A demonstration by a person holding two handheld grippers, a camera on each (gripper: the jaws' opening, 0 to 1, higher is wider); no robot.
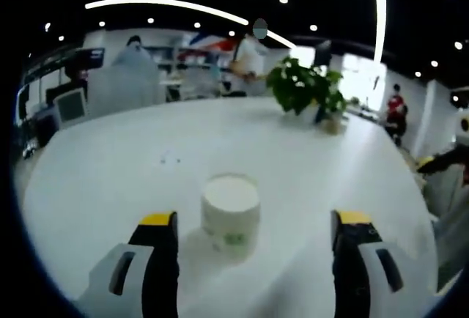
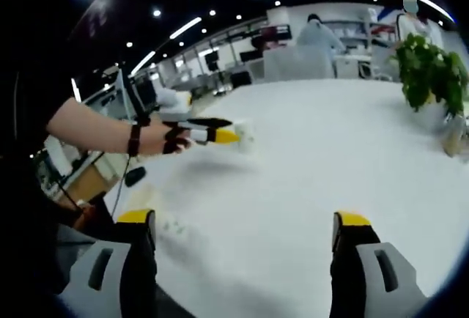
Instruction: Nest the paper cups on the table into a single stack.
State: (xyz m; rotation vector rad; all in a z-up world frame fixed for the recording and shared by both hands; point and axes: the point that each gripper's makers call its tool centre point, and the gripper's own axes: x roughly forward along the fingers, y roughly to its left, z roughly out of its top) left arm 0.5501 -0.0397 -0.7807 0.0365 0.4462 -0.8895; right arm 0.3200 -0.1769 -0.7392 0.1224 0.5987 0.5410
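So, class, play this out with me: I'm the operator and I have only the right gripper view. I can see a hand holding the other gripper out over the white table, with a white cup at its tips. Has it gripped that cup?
Observer: No. In the left gripper view the paper cup stands upright on the table, in the gap of the left gripper; the jaws are wide open and touch neither side of it.
Operator: Any marking I could know it by?
Observer: Yes, a small green mark low on the side that faces the camera.
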